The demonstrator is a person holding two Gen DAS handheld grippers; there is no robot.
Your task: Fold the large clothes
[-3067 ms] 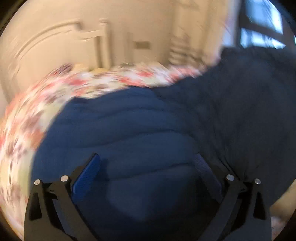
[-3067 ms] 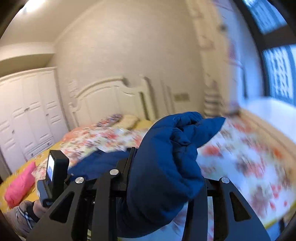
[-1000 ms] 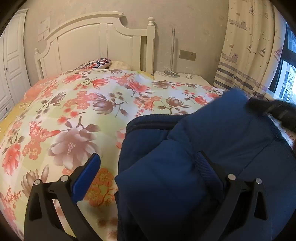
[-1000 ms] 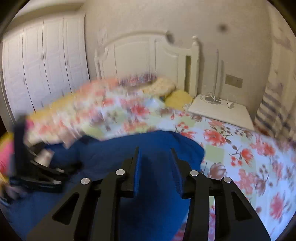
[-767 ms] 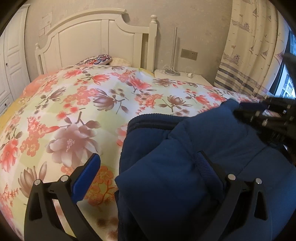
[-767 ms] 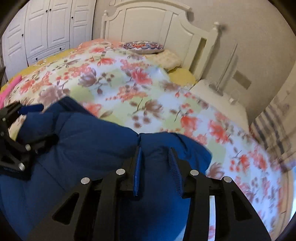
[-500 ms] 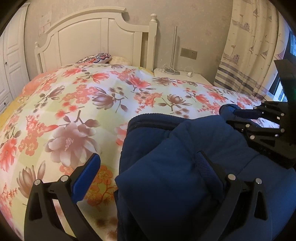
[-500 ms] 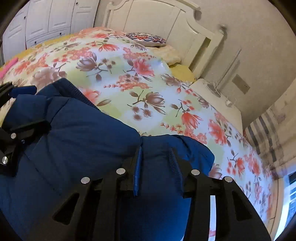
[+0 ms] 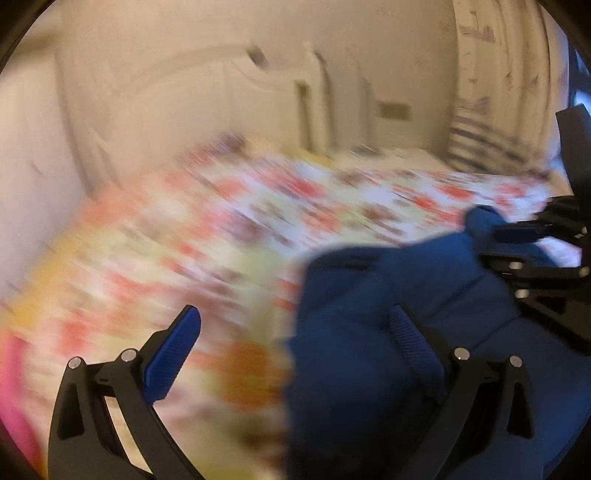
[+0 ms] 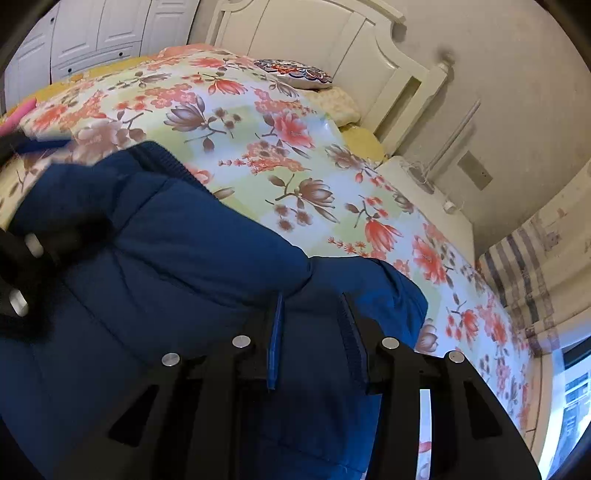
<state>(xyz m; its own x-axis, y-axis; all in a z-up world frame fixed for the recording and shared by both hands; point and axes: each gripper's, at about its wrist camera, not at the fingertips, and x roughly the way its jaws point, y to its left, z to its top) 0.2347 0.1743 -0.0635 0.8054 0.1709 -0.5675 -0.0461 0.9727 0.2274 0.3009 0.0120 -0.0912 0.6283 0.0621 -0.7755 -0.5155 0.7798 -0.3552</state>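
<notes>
A padded dark blue jacket [image 10: 166, 240] lies bunched on the flowered bedspread [image 10: 258, 129]. My right gripper [image 10: 311, 297] is shut on a thick fold at the jacket's right end, with blue fabric filling the gap between its pads. In the blurred left wrist view the jacket [image 9: 369, 295] covers the lower right. My left gripper [image 9: 293, 314] stands wide open: its right pad lies against the jacket's edge and its left pad hangs free over the bedspread. The right gripper [image 9: 535, 258] shows at the jacket's far right end there.
A white headboard [image 10: 314, 37] and a patterned pillow [image 10: 295, 72] are at the head of the bed. A white nightstand [image 10: 424, 192] and a striped curtain [image 10: 535, 258] stand to the right. White wardrobe doors [image 10: 92, 33] are at the far left.
The left wrist view has gone blurred as my left gripper swings and lifts, still open. My right gripper has come lower over the bed, keeping its hold on the jacket fold.
</notes>
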